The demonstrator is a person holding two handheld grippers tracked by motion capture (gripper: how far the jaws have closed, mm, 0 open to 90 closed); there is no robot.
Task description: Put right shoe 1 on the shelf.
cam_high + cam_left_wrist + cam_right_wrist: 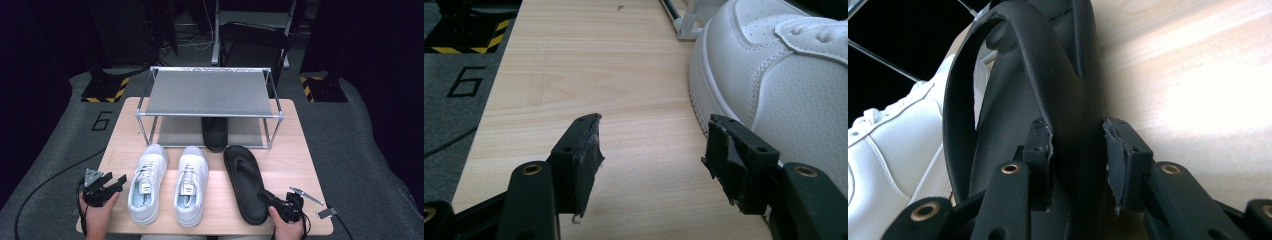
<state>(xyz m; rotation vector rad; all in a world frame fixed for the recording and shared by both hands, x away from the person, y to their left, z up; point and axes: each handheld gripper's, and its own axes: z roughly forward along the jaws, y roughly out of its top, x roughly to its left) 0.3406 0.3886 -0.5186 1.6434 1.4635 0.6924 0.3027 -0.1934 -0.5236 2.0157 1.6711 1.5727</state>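
Note:
A black sandal [244, 172] lies on the wooden table [295, 160], toe toward the rack. My right gripper [267, 197] is at its heel end; in the right gripper view the pads of that gripper [1078, 150] press on the sandal's [1058, 75] raised side edge. A pair of white sneakers [147, 182] [191, 182] stands left of the sandal. My left gripper [114, 181] rests near the table's front left corner, just left of the left sneaker. Its jaws [651, 150] stand wide apart over bare wood, with the sneaker [784, 85] beside the right jaw.
A metal-framed shoe rack [210, 92] with a grey shelf stands at the back of the table. A second black sandal [215, 132] lies on the rack's lower level. A small metal tool [305, 195] and a clip [327, 212] sit at the front right corner.

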